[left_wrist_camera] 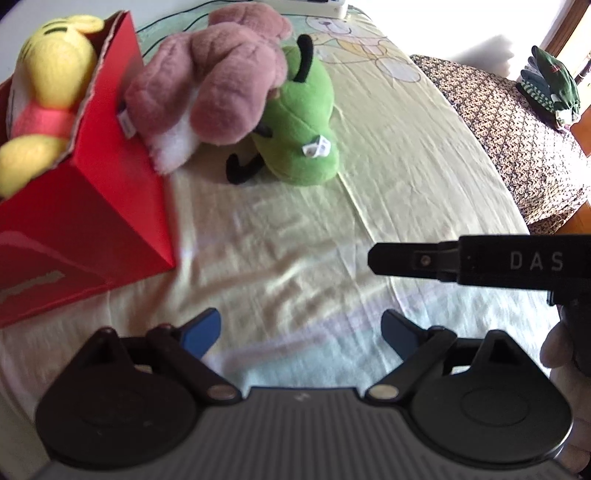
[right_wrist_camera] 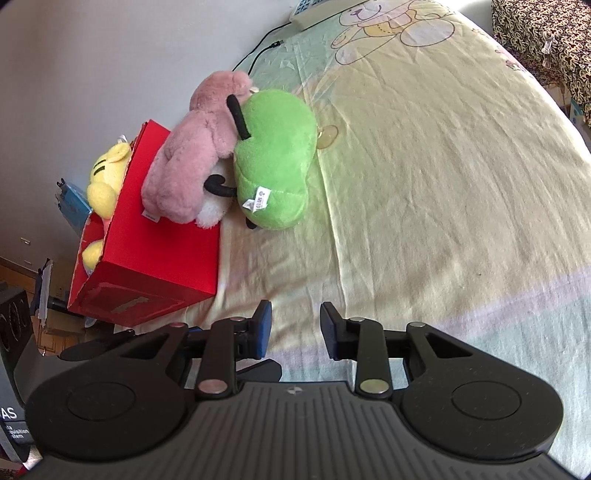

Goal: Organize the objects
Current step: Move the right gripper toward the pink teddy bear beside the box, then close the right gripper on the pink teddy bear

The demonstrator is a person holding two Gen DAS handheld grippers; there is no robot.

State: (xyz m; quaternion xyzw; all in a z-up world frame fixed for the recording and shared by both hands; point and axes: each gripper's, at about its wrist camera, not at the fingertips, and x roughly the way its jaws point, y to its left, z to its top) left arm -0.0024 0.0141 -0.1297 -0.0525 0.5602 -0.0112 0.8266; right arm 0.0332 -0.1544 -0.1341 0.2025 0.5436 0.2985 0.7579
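Note:
A red cardboard box [left_wrist_camera: 92, 206] stands on the bed at the left and holds a yellow plush toy [left_wrist_camera: 48, 96]. A pink plush toy [left_wrist_camera: 207, 85] leans against the box's side. A green plush toy [left_wrist_camera: 303, 122] lies against the pink one. My left gripper [left_wrist_camera: 301, 332] is open and empty, low over the sheet in front of the toys. My right gripper [right_wrist_camera: 295, 328] is open and empty, also short of the toys; the box [right_wrist_camera: 159, 251], yellow toy [right_wrist_camera: 107, 173], pink toy [right_wrist_camera: 192, 162] and green toy [right_wrist_camera: 277, 158] lie ahead to its left. The right gripper's finger [left_wrist_camera: 406, 258] shows in the left wrist view.
The bed has a pale yellow sheet [left_wrist_camera: 388, 166] with a bear print. A patterned cover [left_wrist_camera: 517, 129] hangs on the right side. A white remote [right_wrist_camera: 314, 11] and a black cable [right_wrist_camera: 258, 51] lie near the wall. Folded green cloth [left_wrist_camera: 550, 85] sits beyond the bed.

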